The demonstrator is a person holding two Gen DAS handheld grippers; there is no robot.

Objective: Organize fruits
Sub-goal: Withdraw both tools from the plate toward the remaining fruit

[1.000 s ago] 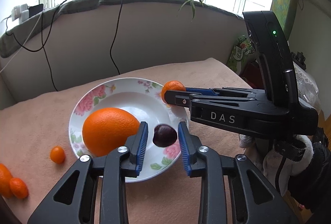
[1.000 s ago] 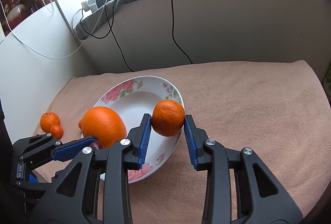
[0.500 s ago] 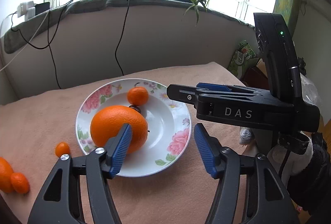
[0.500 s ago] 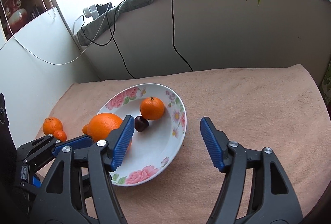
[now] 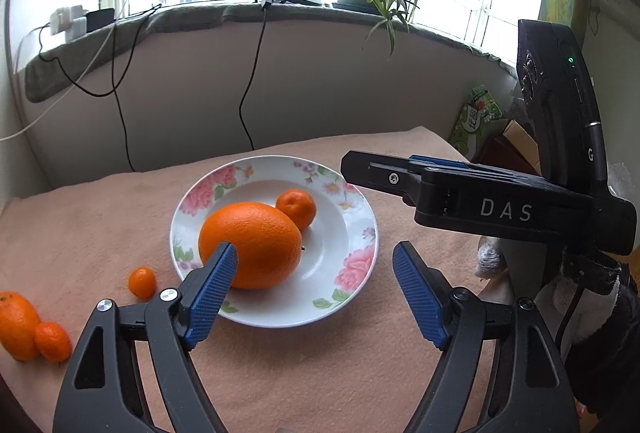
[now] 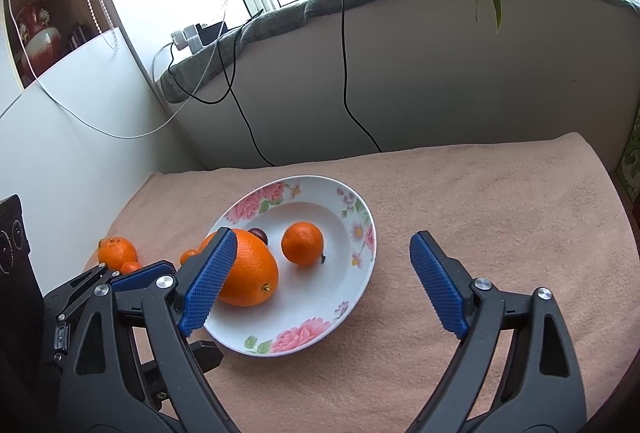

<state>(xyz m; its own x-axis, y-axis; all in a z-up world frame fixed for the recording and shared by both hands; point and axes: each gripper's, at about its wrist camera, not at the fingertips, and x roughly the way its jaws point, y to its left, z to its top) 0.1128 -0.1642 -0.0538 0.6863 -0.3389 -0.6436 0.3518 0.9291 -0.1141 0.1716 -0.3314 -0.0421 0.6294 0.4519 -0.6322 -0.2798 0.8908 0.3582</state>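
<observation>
A white floral plate (image 5: 356, 233) (image 6: 360, 273) sits on the tan cloth. In it lie a big orange (image 5: 252, 243) (image 6: 252, 273), a small mandarin (image 5: 297, 208) (image 6: 302, 243) and a dark cherry (image 6: 259, 233), which the big orange hides in the left wrist view. My left gripper (image 5: 316, 297) is open and empty, above the plate's near edge. My right gripper (image 6: 320, 281) is open and empty, raised over the plate; it also shows from the side in the left wrist view (image 5: 460, 189). A kumquat (image 5: 142, 281), a mandarin (image 5: 16, 319) and another kumquat (image 5: 52, 341) lie on the cloth left of the plate.
The cloth-covered table (image 6: 500, 217) ends at a grey wall with hanging black cables (image 5: 250, 105). A white panel (image 6: 80, 137) stands at the left. A green packet (image 5: 474, 117) and boxes sit off the right edge.
Both grippers opened and drew back. The left released the cherry and the right released the mandarin; both fruits now lie in the plate beside the big orange.
</observation>
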